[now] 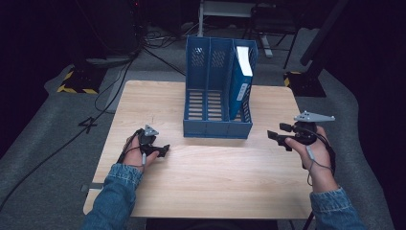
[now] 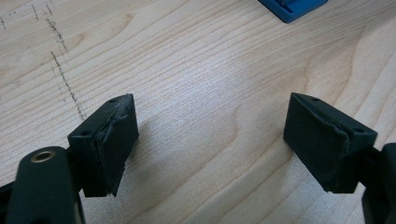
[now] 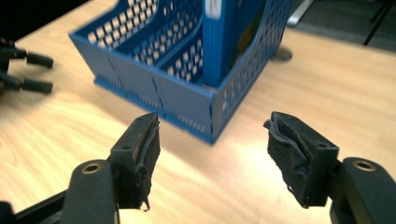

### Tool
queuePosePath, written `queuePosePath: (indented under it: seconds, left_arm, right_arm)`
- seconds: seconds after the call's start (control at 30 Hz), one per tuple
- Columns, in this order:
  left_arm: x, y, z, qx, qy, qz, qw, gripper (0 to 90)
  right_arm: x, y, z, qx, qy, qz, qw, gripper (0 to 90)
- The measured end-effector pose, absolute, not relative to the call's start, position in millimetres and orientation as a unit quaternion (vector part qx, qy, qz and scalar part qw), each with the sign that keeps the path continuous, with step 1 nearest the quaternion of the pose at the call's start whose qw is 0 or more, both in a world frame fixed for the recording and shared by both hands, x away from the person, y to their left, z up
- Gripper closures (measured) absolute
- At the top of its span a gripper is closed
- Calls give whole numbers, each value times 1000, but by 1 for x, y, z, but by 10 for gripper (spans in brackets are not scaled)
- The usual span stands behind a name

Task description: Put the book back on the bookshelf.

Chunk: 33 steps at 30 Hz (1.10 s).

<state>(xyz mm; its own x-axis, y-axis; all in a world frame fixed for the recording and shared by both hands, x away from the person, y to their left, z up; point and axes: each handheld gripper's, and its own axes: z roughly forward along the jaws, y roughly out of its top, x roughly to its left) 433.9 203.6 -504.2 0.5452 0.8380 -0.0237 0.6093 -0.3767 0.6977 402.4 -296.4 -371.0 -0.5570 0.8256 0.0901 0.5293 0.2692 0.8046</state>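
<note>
The pale wood-grain table (image 1: 210, 172) carries a blue perforated plastic three-slot file rack (image 1: 218, 86) near its far middle, and a blue book with a white spine label (image 1: 241, 81) stands in the rack's right-hand slot, leaning slightly; the other two slots look empty. The right gripper (image 1: 279, 138) is held just above the table to the right of the rack's front corner, jaws spread wide with nothing between them, and the left gripper (image 1: 163, 150) rests low on the table to the left of the rack, its jaws also wide and empty. The likeliest trouble, as I judge it, is at the rack: it is light and unanchored, so a jaw catching its lattice wall or front lip would slide or tip it, and a pinch on only the book's upper corner could let the book twist and jam against the divider. The high view gives the whole layout and both hands; the right gripper view (image 3: 212, 154) shows the rack's near corner, the book's lower part and the left gripper's jaw tips (image 3: 37, 86) beyond; the left gripper view (image 2: 210, 140) shows bare wood with faint pencil-like marks (image 2: 65, 84) and just a corner of the rack.
</note>
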Motion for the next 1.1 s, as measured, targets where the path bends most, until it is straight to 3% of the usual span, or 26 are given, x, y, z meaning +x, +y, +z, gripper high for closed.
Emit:
queuePosePath:
  seconds: [0.67,1.1]
  left_arm:
    - [435,202,-504,811,447,171,336,183]
    - [437,202,-504,812,446,168,338,183]
  right_arm:
    - [384,-320,-470,467,783,381,151,345]
    - [388,-326,-501,464,785,368,181,331]
